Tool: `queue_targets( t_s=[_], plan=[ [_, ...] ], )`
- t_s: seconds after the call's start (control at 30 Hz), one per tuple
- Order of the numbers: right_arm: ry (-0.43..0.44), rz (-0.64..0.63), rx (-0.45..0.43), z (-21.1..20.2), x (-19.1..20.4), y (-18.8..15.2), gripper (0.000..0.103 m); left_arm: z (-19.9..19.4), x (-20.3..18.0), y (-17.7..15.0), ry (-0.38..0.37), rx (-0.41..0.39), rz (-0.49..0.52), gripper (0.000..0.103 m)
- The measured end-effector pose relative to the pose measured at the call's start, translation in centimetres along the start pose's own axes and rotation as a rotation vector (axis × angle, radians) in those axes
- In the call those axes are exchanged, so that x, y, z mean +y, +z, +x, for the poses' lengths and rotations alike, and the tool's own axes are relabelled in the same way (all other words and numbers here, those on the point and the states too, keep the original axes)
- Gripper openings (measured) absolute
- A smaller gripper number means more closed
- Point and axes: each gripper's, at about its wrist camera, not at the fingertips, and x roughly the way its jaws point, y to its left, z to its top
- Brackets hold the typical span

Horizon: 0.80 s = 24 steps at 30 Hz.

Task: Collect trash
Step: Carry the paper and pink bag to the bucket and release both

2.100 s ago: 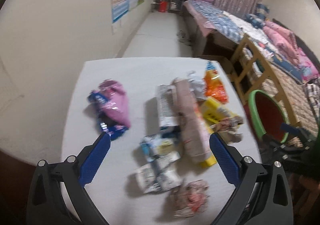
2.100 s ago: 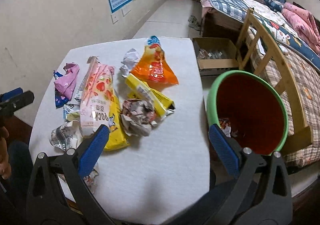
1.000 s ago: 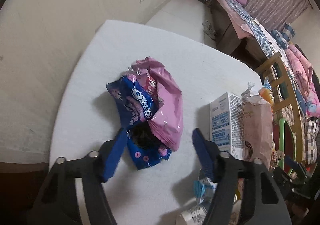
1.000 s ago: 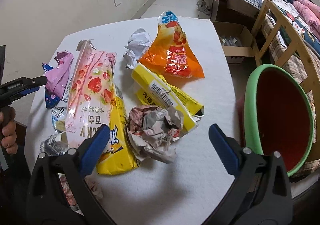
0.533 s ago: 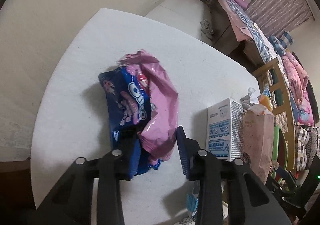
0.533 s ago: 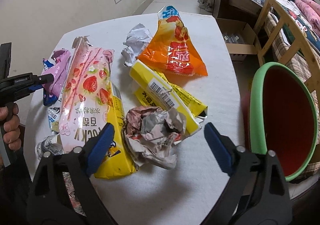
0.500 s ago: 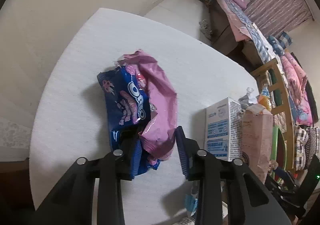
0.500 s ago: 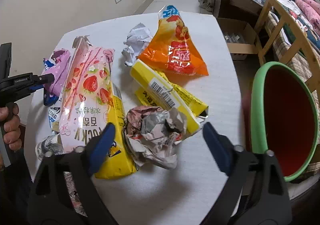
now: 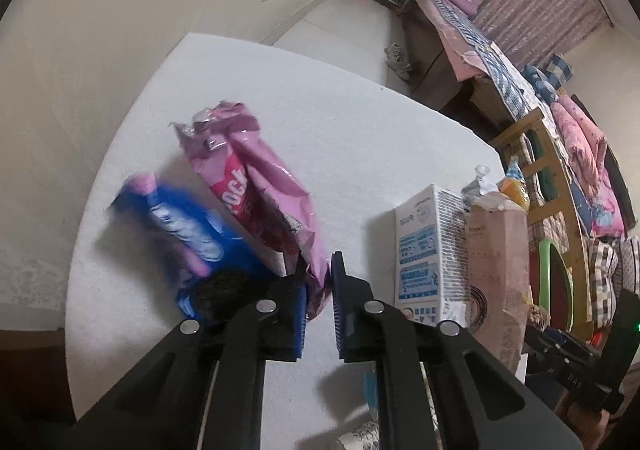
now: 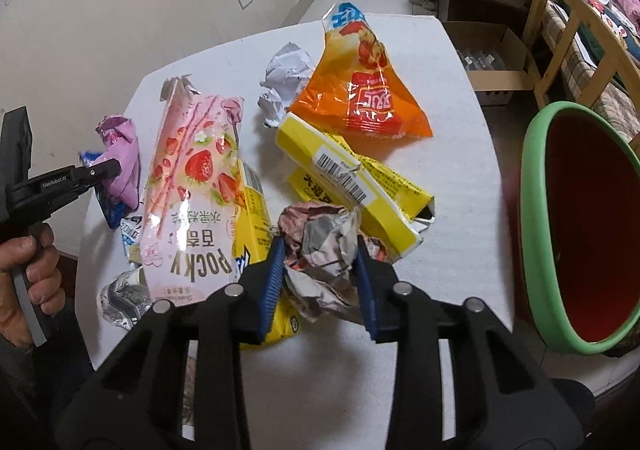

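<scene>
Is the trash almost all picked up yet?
Not yet. The bin looks nearly empty inside. The left gripper pinches the pink wrapper and the right gripper squeezes the crumpled paper ball. The orange bag, yellow box and others wait on the table.

Pink wrapper [image 9: 256, 186], blue packet [image 9: 188, 226], orange bag [image 10: 360, 90] (green-rimmed red bin [image 10: 580, 226]).

Dim indoor light, fisheye warp, motion blur
</scene>
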Motion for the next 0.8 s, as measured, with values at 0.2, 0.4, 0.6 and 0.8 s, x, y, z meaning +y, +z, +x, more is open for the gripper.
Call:
queue_targets(
  t_s=[0.2,0.4,0.6,0.8],
  plan=[
    [-0.002,0.011,-0.040,-1.7,0.1,-0.3,0.033,-1.7,-0.7,0.0,0.007,-0.029,0.037,0.008],
    [-0.011,-0.008,-0.085,-3.8,0.7,-0.6,0.032,-4.5,-0.6,-0.6,-0.039,-0.054,0.053,0.008],
    [0.006,-0.007,-0.118,-5.4,0.7,-0.8,0.033,-6.9,-1.5,-1.8,-0.027,-0.065,0.087,0.008],
    [0.025,-0.009,-0.136,-6.8,0.9,-1.9,0.032,-9.2,-4.1,-3.2,0.004,-0.080,0.154,0.008]
  ],
)
